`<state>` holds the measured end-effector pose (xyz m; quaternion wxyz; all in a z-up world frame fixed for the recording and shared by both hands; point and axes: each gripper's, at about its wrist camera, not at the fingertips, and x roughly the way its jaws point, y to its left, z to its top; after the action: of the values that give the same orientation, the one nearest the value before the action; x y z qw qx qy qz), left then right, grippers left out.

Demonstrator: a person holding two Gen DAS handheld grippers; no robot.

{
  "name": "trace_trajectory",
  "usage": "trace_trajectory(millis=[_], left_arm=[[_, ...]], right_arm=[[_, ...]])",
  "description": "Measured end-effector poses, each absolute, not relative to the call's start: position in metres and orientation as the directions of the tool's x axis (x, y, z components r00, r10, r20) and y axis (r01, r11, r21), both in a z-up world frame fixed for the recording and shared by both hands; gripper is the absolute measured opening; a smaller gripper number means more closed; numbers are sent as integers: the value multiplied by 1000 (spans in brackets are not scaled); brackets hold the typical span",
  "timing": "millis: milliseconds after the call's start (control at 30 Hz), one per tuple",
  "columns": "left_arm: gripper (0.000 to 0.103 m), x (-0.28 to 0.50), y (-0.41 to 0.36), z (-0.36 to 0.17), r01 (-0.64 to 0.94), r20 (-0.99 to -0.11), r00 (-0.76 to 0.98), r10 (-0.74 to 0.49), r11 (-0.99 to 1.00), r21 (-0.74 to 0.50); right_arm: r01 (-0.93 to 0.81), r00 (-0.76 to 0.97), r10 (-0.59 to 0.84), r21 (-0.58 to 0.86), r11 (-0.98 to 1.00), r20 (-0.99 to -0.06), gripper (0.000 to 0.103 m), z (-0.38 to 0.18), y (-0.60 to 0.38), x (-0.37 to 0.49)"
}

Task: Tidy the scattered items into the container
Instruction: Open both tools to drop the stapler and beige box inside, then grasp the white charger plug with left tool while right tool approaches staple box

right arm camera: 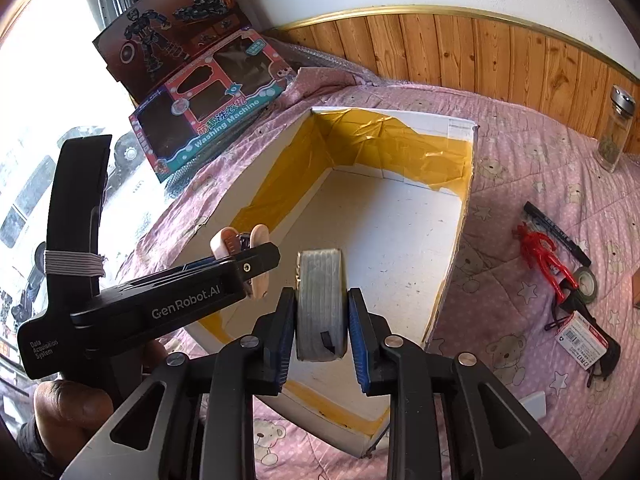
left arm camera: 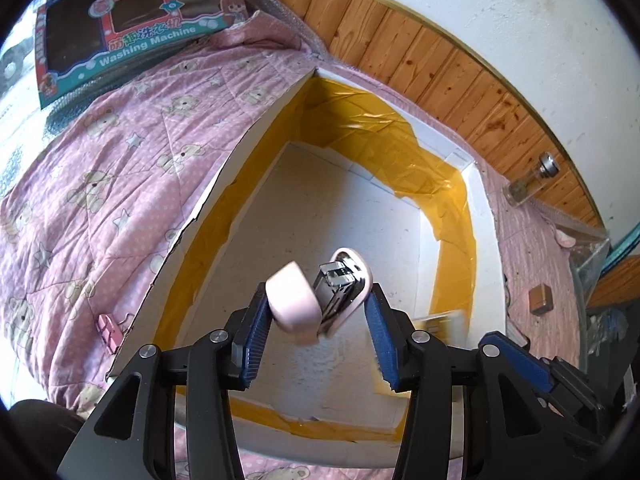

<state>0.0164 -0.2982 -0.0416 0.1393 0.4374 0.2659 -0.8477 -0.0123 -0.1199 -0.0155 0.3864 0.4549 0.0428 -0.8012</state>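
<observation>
L gripper (left arm camera: pixel 318 316) jaws wide over white box (left arm camera: pixel 486 216), pink stapler (left arm camera: pixel 320 296) between the pads, blurred; can't tell if pads still press. R gripper (right arm camera: pixel 322 316) narrow, clamped on grey tape roll (right arm camera: pixel 320 304) above box's near edge. Red figure (right arm camera: pixel 544 254), marker (right arm camera: pixel 558 228) on quilt (right arm camera: pixel 500 300) at 3 o'clock of box.

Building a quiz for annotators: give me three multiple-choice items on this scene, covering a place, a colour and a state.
1. Where does the glass jar stand? A on a shelf; B on the pink quilt by the wood panelling; C on the floor.
2. Tape lining the white box? A yellow; B green; C blue.
3. The right gripper? A empty; B holding a tape roll; C holding a marker.

B: the jar stands upright on the quilt. A: yellow tape covers the inner walls. B: the roll sits between its pads.
</observation>
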Motion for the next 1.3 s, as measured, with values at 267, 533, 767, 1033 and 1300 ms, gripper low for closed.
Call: trace_trajectory(millis=[267, 533, 767, 1033, 1300], left_arm=[[50, 24, -301, -31, 468, -798, -602, 4, -808, -357], [50, 28, -255, -13, 380, -782, -622, 41, -857, -347], [50, 34, -189, 6, 236, -770, -632, 92, -923, -304], [50, 31, -116, 5, 92, -792, -589, 162, -960, -264], [50, 23, -58, -12, -20, -827, -512, 233, -966, -259]], right_arm=[[596, -256, -639, 402, -695, -726, 28, -14, -85, -14], [557, -246, -699, 492, -669, -671, 28, -7, -44, 4], [507, -287, -715, 531, -678, -638, 35, -7, 5, 8], [356, -343, -680, 580, -732, -648, 39, -29, 78, -1], [252, -365, -662, 615, -747, -655, 39, -51, 128, -6]])
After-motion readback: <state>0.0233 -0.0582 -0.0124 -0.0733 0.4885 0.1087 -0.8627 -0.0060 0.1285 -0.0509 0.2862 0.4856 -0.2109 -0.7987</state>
